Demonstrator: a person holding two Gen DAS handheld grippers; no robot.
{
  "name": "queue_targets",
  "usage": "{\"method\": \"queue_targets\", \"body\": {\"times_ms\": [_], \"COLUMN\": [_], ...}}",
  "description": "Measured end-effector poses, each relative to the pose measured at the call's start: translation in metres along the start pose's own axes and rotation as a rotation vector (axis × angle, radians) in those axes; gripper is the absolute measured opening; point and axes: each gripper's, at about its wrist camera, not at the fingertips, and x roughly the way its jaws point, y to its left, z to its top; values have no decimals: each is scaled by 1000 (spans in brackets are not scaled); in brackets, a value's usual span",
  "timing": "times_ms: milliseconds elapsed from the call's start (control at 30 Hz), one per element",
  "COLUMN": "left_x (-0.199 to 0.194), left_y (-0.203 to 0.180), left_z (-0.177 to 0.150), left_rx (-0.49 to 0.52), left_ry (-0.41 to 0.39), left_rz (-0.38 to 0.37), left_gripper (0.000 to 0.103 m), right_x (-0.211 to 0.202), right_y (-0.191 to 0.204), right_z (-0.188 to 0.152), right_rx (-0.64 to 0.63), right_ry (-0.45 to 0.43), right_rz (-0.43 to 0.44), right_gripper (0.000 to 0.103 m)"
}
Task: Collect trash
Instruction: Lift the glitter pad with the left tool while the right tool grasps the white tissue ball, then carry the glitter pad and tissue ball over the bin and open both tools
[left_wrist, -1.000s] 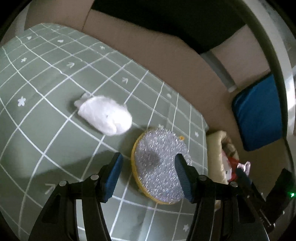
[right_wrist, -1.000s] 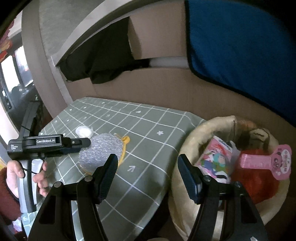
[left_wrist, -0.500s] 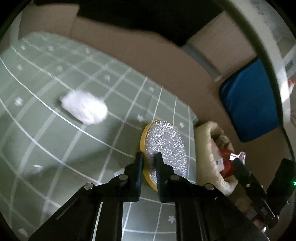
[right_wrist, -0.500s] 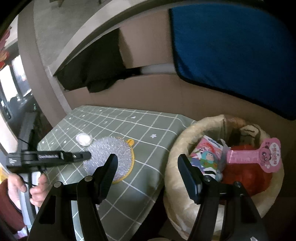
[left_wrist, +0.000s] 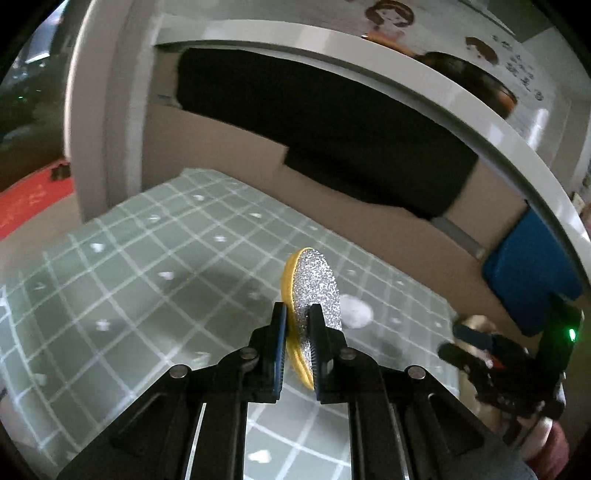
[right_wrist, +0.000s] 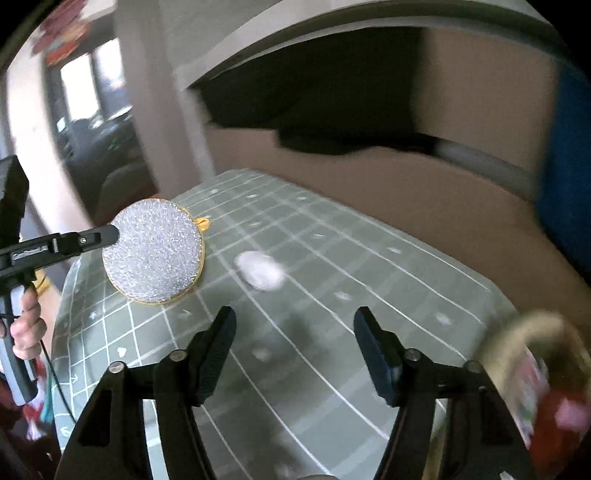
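Left gripper (left_wrist: 295, 345) clamped on round silver-glitter, yellow-backed pad (left_wrist: 314, 295), lifted edge-on. Right gripper (right_wrist: 293, 345) closing, nothing between jaws. Next likely: carry pad to woven basket (right_wrist: 517, 336).

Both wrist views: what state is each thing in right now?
Left hand-held gripper: shut on the scouring pad.
Scouring pad: lifted off the tablecloth, held by its edge.
Right hand-held gripper: closing, nothing between its jaws.
Tissue wad: lying loose on the tablecloth.
Trash basket: holds wrappers.
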Motion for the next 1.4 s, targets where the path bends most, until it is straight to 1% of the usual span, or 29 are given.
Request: {"method": "queue_targets", "body": {"times_ms": [33, 100, 200, 333, 367, 400, 433, 467, 533, 667, 733, 933, 1100, 1200, 1300, 1333, 1400], "left_x": [-2, 1, 8, 16, 18, 19, 21, 24, 27, 33, 35, 49, 67, 75, 76, 74, 70], "left_y": [10, 17, 24, 29, 29, 30, 30, 30, 29, 19, 11, -18, -39, -46, -52, -55, -62], "left_z": [-1, -2, -5, -9, -10, -11, -13, -14, -15, -17, -18, -20, -27, -30, -29, -28, -27], "left_rx": [-6, -18, -26, -32, -33, -32, -35, -41, -57, -69, -68, -67, -54, -75, -82, -73, -42], "left_ry": [0, 8, 28, 56, 62, 69, 77, 84, 98, 117, 120, 160, 226, 258, 254, 245, 220], "left_rz": [2, 4, 0, -22, -25, -30, -35, -45, -68, -116, -146, -218, -232, -238, -232, -227, -215], "left_gripper": [12, 12, 12, 12, 12, 12, 12, 12, 12, 13, 13, 21, 24, 24, 19, 15, 15], "right_x": [10, 34, 71, 108, 113, 116, 115, 113, 101, 74, 61, 40, 33, 27, 21, 16, 5], "right_y": [3, 10, 20, 19, 17, 15, 12, 9, 8, 10, 11, 5, -4, -10, -14, -17, -21], "right_z": [5, 15, 27, 31, 31, 30, 29, 28, 23, 8, -1, -26, -40, -46, -48, -48, -48], "right_rx": [-9, -40, -103, -113, -106, -94, -71, -51, -13, 24, 39, 90, 125, 143, 156, 161, 169], "right_ry": [15, 51, 104, 170, 181, 190, 190, 185, 168, 142, 131, 125, 125, 114, 98, 86, 59], "right_rz": [7, 17, -12, -9, -4, 13, 39, 55, 98, 145, 156, 165, 162, 158, 156, 151, 139], "right_gripper": [53, 53, 52, 51, 46, 34, 28, 26, 26, 26, 26, 26, 26, 26, 26, 26, 26]}}
